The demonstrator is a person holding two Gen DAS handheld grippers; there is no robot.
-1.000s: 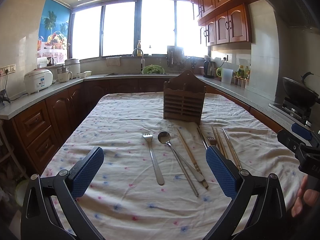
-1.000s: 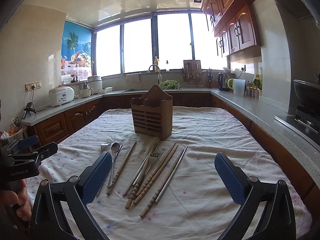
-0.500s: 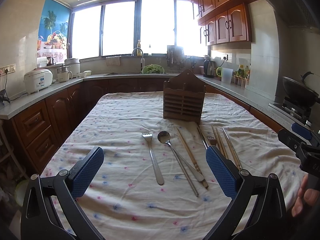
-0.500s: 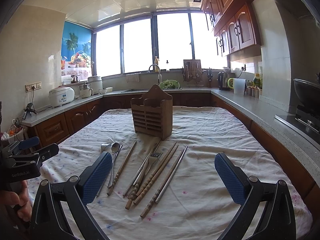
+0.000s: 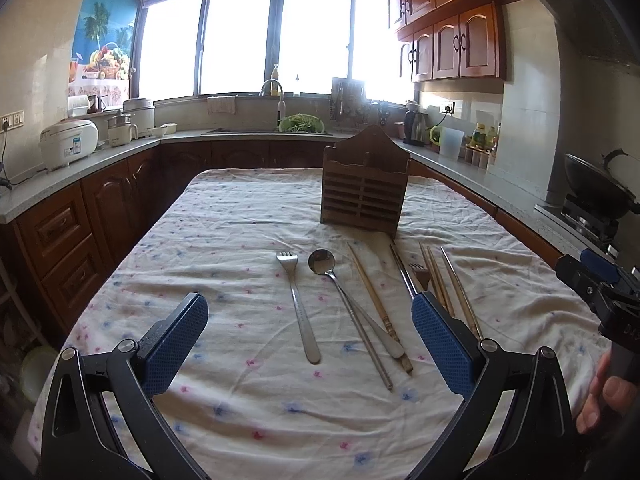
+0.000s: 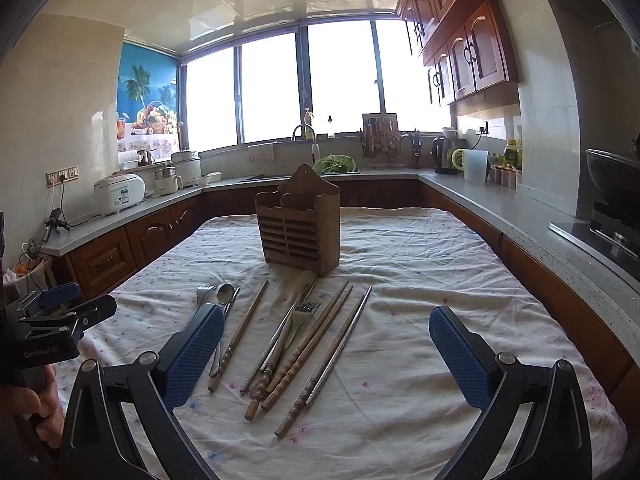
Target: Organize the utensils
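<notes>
Hovering: left gripper and right gripper both spread wide, empty; fork, spoon, chopsticks lie on tablecloth ahead between pads.

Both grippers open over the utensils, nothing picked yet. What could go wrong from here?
1. The chopsticks lie bunched and crossing a fork; closing the right gripper there may lift several pieces or scatter them.
2. The tablecloth is wrinkled, and flat pieces like the left fork sit low, so the left gripper could pinch fabric and drag the cloth.
3. The wooden holder stands free on that cloth; a tug or bump might tip it.
</notes>
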